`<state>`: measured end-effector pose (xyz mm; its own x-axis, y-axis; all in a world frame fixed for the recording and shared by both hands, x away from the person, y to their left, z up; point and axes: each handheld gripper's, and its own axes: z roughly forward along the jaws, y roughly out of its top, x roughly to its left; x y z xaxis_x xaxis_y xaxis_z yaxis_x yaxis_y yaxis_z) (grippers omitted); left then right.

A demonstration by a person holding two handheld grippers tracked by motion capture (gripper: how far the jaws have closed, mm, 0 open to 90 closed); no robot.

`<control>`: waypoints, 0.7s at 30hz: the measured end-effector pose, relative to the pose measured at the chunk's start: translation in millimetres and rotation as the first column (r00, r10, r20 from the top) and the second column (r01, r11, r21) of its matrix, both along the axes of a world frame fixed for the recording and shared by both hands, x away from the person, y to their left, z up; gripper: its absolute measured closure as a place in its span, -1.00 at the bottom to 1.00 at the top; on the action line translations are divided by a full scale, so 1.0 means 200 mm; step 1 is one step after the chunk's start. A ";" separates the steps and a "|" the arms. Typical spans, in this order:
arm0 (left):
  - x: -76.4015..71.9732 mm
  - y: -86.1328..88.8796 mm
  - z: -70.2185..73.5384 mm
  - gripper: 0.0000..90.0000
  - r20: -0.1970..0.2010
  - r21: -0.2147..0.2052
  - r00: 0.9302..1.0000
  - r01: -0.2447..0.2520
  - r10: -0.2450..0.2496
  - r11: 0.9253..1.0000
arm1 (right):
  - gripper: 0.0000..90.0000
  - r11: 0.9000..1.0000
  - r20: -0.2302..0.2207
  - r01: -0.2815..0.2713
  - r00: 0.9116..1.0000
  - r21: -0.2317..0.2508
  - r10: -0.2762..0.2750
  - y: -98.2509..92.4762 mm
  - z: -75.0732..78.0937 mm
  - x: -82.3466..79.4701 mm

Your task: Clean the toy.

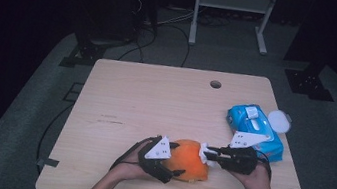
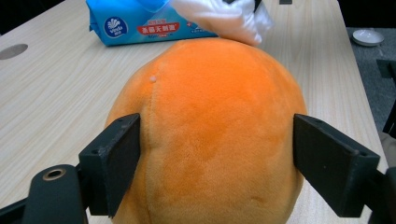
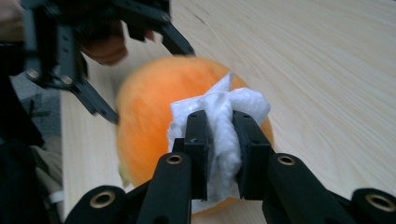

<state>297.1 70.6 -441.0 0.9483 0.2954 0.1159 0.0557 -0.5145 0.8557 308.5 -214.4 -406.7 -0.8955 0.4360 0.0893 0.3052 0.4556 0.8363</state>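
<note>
Left gripper (image 2: 217,158) clamping orange plush ball (image 2: 210,130), right gripper (image 3: 219,140) pinching white wipe (image 3: 219,112) against it, wooden table (image 1: 156,93)

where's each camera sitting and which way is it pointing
High view: above the person's side, looking forward and down on the wooden table; forearms, left hand-held gripper and right hand-held gripper show.
Left gripper view: rides on the left hand-held gripper, looking along its black jaws, which flank the orange plush toy.
Right gripper view: rides on the right hand-held gripper, jaws shut on a white wipe, facing the toy.
Shared: all three show toy and wipe; high and left gripper views share the blue wipes pack.
</note>
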 end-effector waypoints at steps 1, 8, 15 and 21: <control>0.01 0.01 0.00 -0.60 -0.003 0.003 1.000 0.001 -0.001 1.000 | 0.70 1.000 0.001 -0.004 1.000 -0.017 0.004 0.01 -0.01 0.00; 0.04 0.03 0.00 -0.60 -0.054 -0.026 0.997 -0.053 0.052 0.998 | 0.70 0.995 -0.011 0.012 1.000 -0.101 -0.013 -0.02 -0.08 -0.01; 0.01 -0.03 0.02 -0.61 -0.010 0.007 0.999 -0.039 0.039 0.999 | 0.69 0.999 0.028 -0.013 1.000 -0.047 0.015 0.00 0.03 -0.04; 0.02 0.01 0.05 -0.69 -0.069 -0.055 0.997 -0.036 0.032 0.998 | 0.69 0.996 -0.006 -0.046 0.999 -0.070 0.046 0.02 -0.03 -0.03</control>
